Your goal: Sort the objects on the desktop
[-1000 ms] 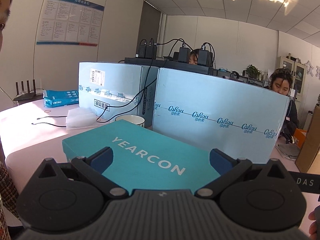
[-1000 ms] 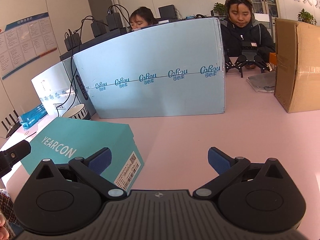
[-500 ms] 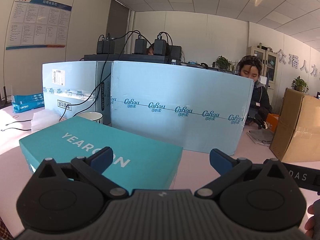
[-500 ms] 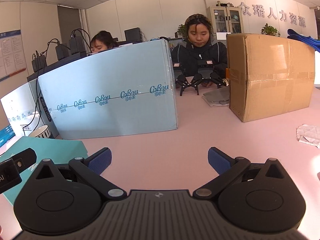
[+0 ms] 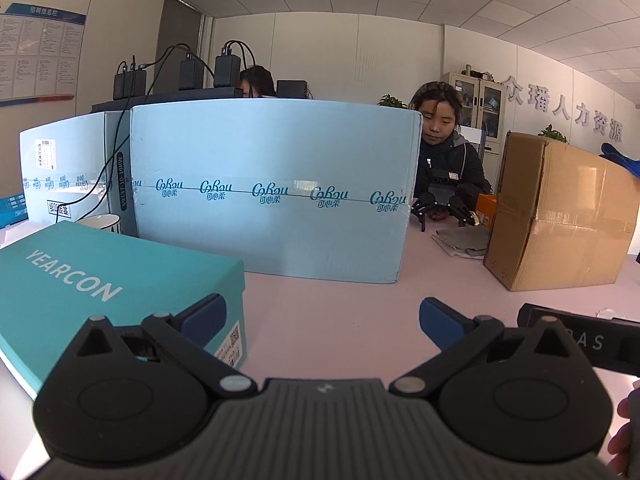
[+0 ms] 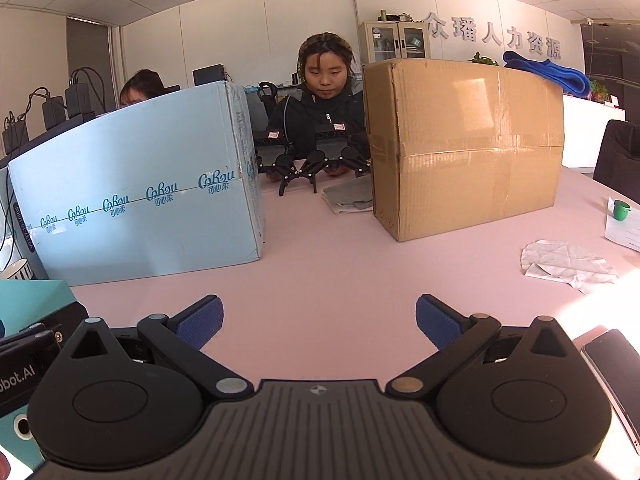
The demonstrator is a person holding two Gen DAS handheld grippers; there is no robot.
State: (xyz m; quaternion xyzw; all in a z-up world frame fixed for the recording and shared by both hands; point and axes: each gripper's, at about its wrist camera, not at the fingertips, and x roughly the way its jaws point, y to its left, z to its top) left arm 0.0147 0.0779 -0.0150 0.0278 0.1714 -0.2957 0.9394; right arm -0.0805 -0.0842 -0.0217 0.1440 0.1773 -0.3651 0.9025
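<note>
My left gripper [image 5: 320, 318] is open and empty above the pink desk [image 5: 340, 320]. A teal YEARCON shoebox [image 5: 80, 280] lies at its left, under the left fingertip. My right gripper [image 6: 318, 316] is open and empty over bare pink desk [image 6: 340, 280]. A crumpled white tissue [image 6: 568, 264] lies to its right, a phone [image 6: 616, 376] at the lower right edge, and a small green cap [image 6: 621, 210] on a paper sheet at far right. A white cup [image 5: 100, 224] stands behind the shoebox.
A large light-blue carton [image 5: 272, 192] and a brown cardboard box [image 6: 464, 144] stand across the desk. Behind them a person holds two other grippers [image 6: 312, 160] over a grey cloth [image 6: 348, 196]. The other hand-held device [image 5: 580, 340] shows at the left view's right edge.
Both grippers have swung to the right. The shoebox has slid to the left of both views, and the brown box, tissue and phone have come into view. Jaws stayed open.
</note>
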